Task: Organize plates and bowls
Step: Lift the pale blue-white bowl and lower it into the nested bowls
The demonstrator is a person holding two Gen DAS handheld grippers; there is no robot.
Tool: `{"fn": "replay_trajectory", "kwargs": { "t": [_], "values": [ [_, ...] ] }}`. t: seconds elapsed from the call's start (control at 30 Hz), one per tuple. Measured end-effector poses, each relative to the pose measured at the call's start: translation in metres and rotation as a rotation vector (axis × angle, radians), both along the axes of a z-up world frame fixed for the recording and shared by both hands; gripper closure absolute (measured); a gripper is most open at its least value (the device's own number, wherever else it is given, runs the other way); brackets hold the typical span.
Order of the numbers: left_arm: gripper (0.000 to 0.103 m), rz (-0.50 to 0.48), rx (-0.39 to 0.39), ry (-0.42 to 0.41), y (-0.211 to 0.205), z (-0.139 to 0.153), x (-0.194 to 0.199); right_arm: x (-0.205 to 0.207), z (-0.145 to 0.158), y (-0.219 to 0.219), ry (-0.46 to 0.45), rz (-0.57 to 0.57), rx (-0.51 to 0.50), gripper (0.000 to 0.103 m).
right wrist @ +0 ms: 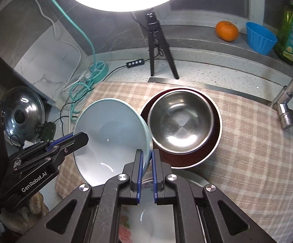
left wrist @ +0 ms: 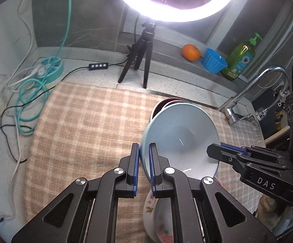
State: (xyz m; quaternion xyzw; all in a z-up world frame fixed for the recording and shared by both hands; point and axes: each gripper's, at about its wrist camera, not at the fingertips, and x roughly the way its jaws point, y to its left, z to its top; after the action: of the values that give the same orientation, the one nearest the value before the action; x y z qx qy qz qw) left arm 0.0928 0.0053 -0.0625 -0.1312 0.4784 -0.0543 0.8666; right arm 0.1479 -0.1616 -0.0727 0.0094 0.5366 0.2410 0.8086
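left tongs (left wrist: 144,162) + right tongs (right wrist: 146,166): both clamped on opposite rims of pale blue bowl (right wrist: 112,139) | bowl tilted, held above floral dish (left wrist: 156,218) | steel bowl (right wrist: 180,121) just right, nearer right tongs

Ahead of me a lit ring light (left wrist: 173,0) stands on a black tripod (left wrist: 139,54) behind the checked cloth (left wrist: 81,125). An orange (right wrist: 227,30), a blue cup (right wrist: 260,37) and what looks like a soap bottle (left wrist: 240,59) line the ledge beside the faucet (left wrist: 253,90).
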Motion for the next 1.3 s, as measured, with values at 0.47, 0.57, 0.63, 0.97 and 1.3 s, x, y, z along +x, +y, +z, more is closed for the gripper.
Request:
{"fn": "replay_trajectory", "kwargs": {
  "t": [0.47, 0.57, 0.63, 0.97, 1.3],
  "values": [
    [0.095, -0.054, 0.008, 0.018, -0.037, -0.006, 0.045, 0.034, -0.004, -0.036, -0.006, -0.087, -0.023, 0.096],
    [0.095, -0.054, 0.005, 0.034, -0.039, -0.011, 0.053, 0.042, -0.010, -0.038, 0.002, -0.094, -0.034, 0.096],
    [0.095, -0.055, 0.005, 0.044, -0.041, -0.014, 0.058, 0.047, -0.014, -0.039, 0.010, -0.098, -0.037, 0.096],
    [0.095, -0.067, 0.025, 0.071, -0.050, -0.023, 0.072, 0.063, -0.029, -0.042, 0.034, -0.107, -0.062, 0.096],
    [0.095, -0.069, 0.039, 0.102, -0.054, -0.034, 0.079, 0.071, -0.043, -0.043, 0.066, -0.107, -0.074, 0.096]
  ]
}}
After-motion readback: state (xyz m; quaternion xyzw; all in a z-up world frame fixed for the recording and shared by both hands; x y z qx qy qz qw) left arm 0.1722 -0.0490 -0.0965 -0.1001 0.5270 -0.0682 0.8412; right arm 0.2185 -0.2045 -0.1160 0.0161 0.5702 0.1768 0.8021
